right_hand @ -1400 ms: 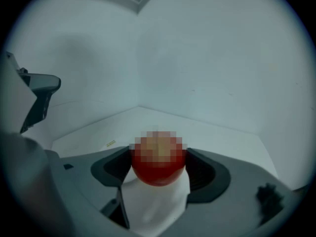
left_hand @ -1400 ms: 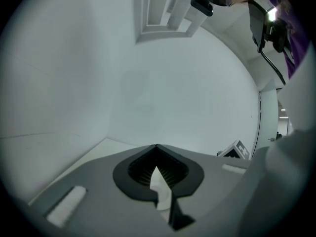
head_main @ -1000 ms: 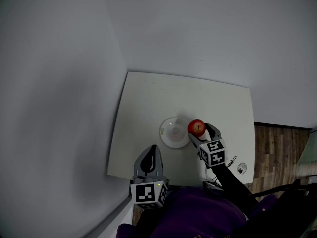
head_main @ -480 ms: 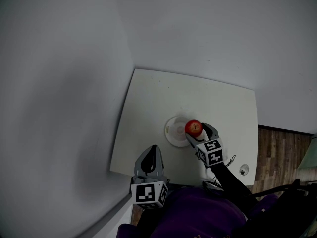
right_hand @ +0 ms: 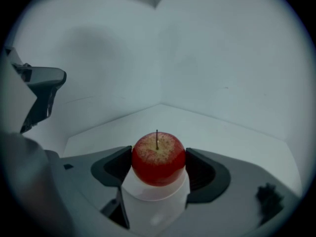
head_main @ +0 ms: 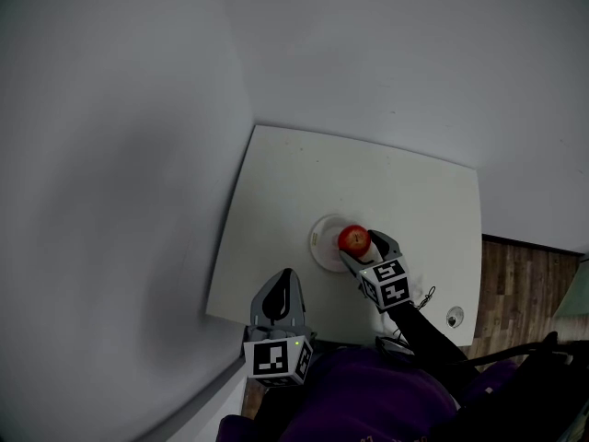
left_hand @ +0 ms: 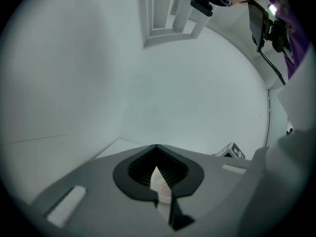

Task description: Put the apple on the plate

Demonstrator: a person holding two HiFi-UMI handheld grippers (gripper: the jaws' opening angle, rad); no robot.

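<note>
A red apple [head_main: 353, 239] with a thin stem is clamped between the jaws of my right gripper [head_main: 357, 245], which is shut on it. In the head view the apple hangs over the right part of a small white plate [head_main: 322, 238] near the middle of the white table [head_main: 294, 178]. The right gripper view shows the apple [right_hand: 158, 158] upright in the right gripper [right_hand: 158, 166]; the plate is hidden there. My left gripper [head_main: 284, 274] is held at the table's near edge, left of the plate. It is shut and empty, and its jaws meet in the left gripper view [left_hand: 156, 147].
Grey walls close in behind and left of the table. A small round object [head_main: 449, 316] lies at the table's near right corner. Wooden floor [head_main: 525, 270] shows to the right. The right gripper's marker cube [left_hand: 231, 151] appears in the left gripper view.
My right gripper has carried the apple leftwards, from beside the plate's right rim to over the plate. The left gripper has stayed where it was.
</note>
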